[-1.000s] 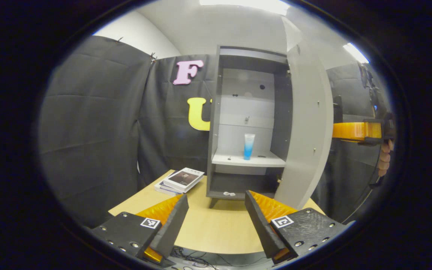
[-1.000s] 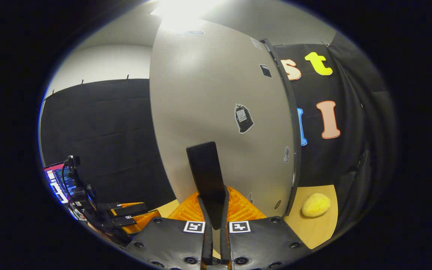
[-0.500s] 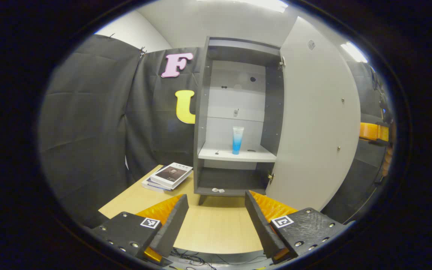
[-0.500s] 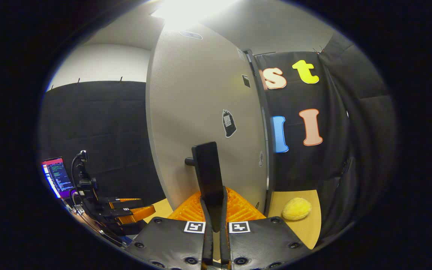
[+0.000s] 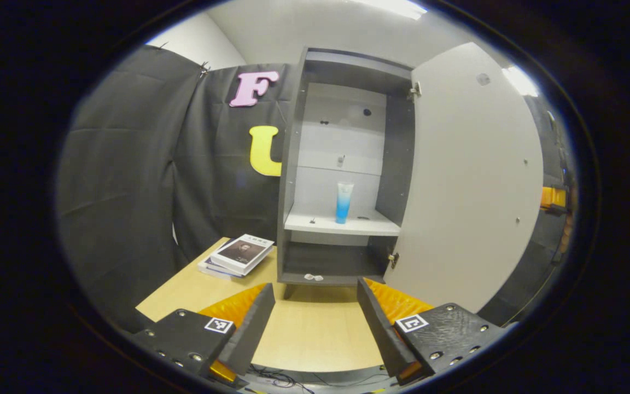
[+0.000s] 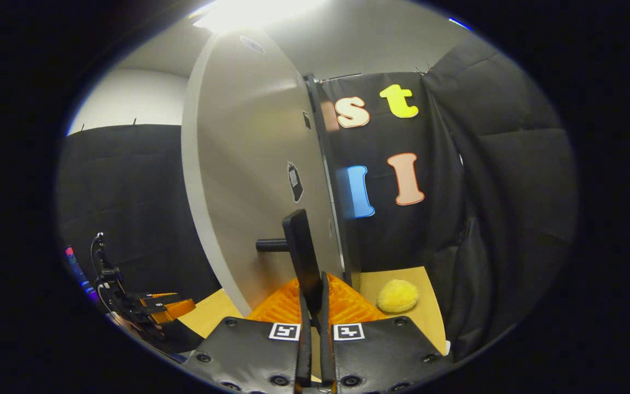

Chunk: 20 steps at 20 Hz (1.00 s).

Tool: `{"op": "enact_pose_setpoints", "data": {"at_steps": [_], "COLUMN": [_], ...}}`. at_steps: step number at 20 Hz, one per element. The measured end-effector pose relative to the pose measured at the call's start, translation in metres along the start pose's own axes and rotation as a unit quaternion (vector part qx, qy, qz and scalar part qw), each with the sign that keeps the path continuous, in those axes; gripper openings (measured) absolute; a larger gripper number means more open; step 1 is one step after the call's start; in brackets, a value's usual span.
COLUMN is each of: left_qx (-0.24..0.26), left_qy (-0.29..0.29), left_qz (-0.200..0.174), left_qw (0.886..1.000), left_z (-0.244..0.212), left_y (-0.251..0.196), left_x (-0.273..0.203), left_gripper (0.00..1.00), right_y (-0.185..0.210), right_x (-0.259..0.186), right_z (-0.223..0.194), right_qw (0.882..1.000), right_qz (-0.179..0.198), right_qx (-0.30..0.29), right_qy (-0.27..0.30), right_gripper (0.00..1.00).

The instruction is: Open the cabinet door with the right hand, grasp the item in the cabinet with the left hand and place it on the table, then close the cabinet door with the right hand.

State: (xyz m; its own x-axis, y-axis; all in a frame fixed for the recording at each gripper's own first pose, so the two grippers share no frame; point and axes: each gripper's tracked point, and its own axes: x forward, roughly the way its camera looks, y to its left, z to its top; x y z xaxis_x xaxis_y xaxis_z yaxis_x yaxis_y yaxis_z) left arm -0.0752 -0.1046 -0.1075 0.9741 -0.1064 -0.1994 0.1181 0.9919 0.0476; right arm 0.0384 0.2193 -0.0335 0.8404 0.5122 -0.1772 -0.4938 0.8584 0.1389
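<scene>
Left gripper view: a light wooden table fills the lower centre, backed by black cloth walls and a white ceiling with lit panels at the top edge. A grey cabinet stands on the table at frame centre with its door swung wide open to the right. A blue-and-white tube stands upright on the white middle shelf, apart from both tools. A small pale item lies on the lower shelf; what it is cannot be told. Books are stacked on the table at lower left of the cabinet. The left tool hangs over the table's near edge, its fingers spread wide and holding nothing. Right gripper view: the door's outer face takes up the centre, with a dark sticker on it. The right tool is closed on the dark door handle, both fingers pressing it. A yellow fuzzy ball rests on the table at lower right. A lit screen sits at far lower left.
</scene>
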Motion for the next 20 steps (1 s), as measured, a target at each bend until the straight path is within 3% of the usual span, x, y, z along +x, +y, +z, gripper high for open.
{"op": "enact_pose_setpoints", "data": {"at_steps": [5,11,13,14,16,20], "left_qx": [-0.002,0.0,-0.005,-0.004,0.006,0.014], "left_qy": [-0.005,-0.01,-0.007,-0.007,-0.01,-0.012], "left_qz": [-0.009,-0.041,-0.057,-0.065,-0.081,-0.11], "left_qw": [1.0,0.999,0.998,0.998,0.997,0.994], "left_z": [0.018,0.025,0.022,0.022,0.024,0.033], "left_y": [0.024,0.041,0.042,0.043,0.04,0.024], "left_x": [0.018,0.043,0.053,0.057,0.067,0.095], "left_gripper": [0.92,0.92,0.92,0.92,0.92,0.92], "right_y": [-0.002,-0.007,-0.006,-0.001,0.003,-0.022], "right_x": [0.009,0.003,-0.011,-0.024,-0.045,-0.069], "right_z": [0.009,0.003,-0.004,-0.009,-0.004,0.005], "right_qw": [0.998,0.996,0.994,0.993,0.991,0.981], "right_qz": [-0.048,-0.087,-0.104,-0.109,-0.125,-0.182], "right_qx": [-0.035,-0.008,0.013,0.031,0.051,0.058], "right_qy": [0.011,0.017,0.019,0.018,0.003,-0.021], "right_gripper": [0.08,0.08,0.05,0.1,0.0,0.02]}}
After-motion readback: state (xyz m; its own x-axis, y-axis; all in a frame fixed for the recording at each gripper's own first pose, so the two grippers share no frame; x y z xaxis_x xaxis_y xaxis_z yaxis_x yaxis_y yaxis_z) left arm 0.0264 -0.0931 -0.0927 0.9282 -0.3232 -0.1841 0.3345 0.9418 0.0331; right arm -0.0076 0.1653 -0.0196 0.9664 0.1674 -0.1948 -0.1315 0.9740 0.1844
